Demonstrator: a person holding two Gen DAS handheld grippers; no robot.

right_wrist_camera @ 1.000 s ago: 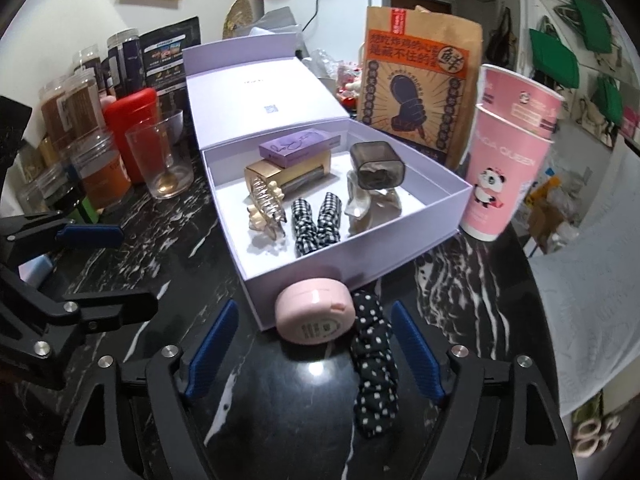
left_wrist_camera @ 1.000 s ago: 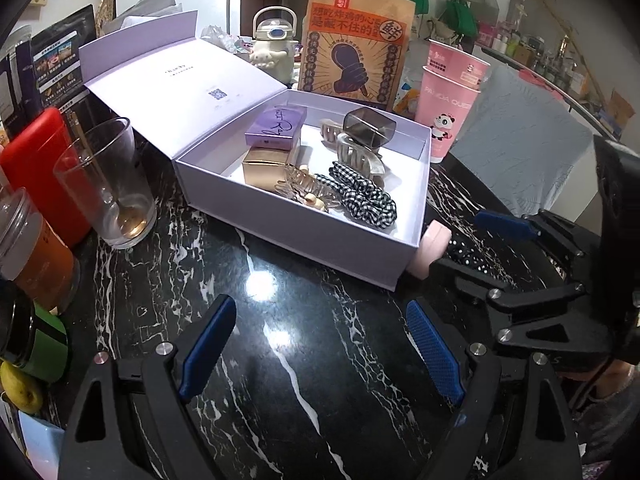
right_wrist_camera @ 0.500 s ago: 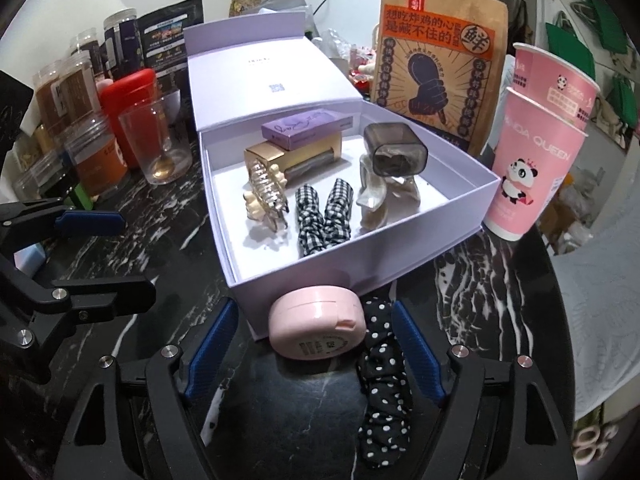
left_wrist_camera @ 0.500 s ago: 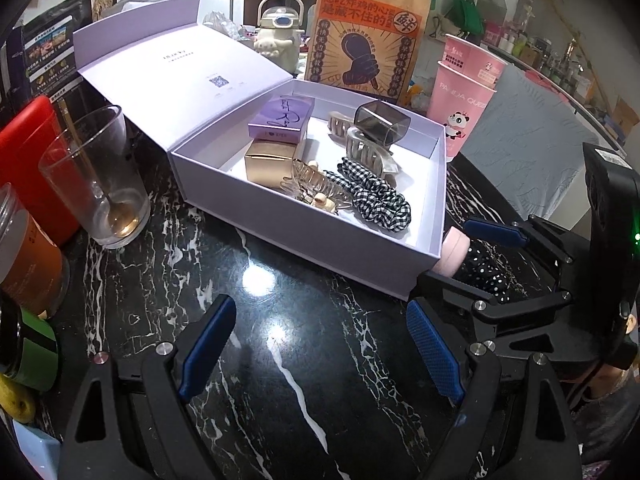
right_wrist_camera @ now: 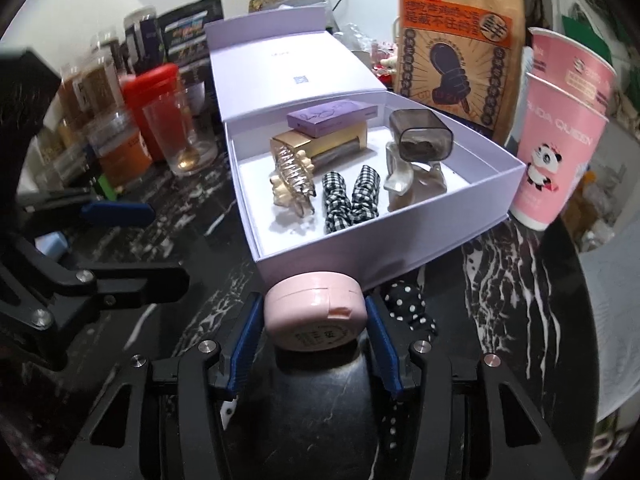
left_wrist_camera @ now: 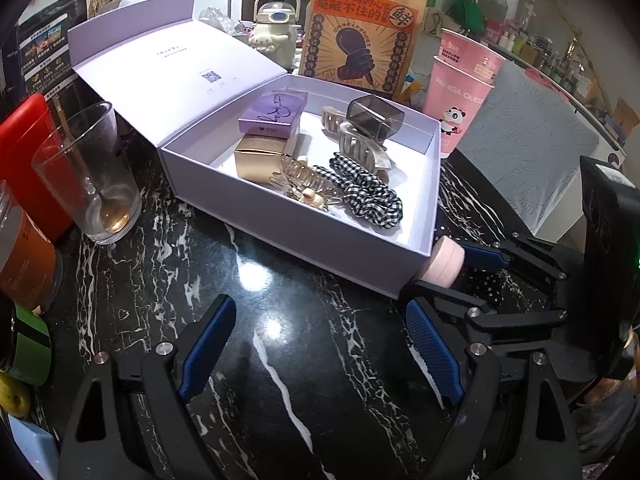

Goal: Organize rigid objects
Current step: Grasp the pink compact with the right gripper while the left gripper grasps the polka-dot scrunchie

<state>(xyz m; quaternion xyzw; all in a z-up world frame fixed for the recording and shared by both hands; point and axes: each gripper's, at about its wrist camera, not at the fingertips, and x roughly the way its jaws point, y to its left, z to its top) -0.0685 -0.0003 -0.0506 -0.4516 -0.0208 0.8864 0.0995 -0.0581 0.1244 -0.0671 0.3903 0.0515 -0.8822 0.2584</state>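
Jaws of the right tool [right_wrist_camera: 315, 334] are closing on the flat-lying pink compact [right_wrist_camera: 316, 311].

The right gripper [right_wrist_camera: 315, 322], black-framed with 2 blue-padded fingers [right_wrist_camera: 244, 338], points downward at a slant, and its jaws are closing on a round pink plastic case [right_wrist_camera: 316, 312] that sits between the pads, both pads against its sides. The left gripper [left_wrist_camera: 320, 350], built the same, points down over bare surface with its 2 fingers spread wide and nothing between them.
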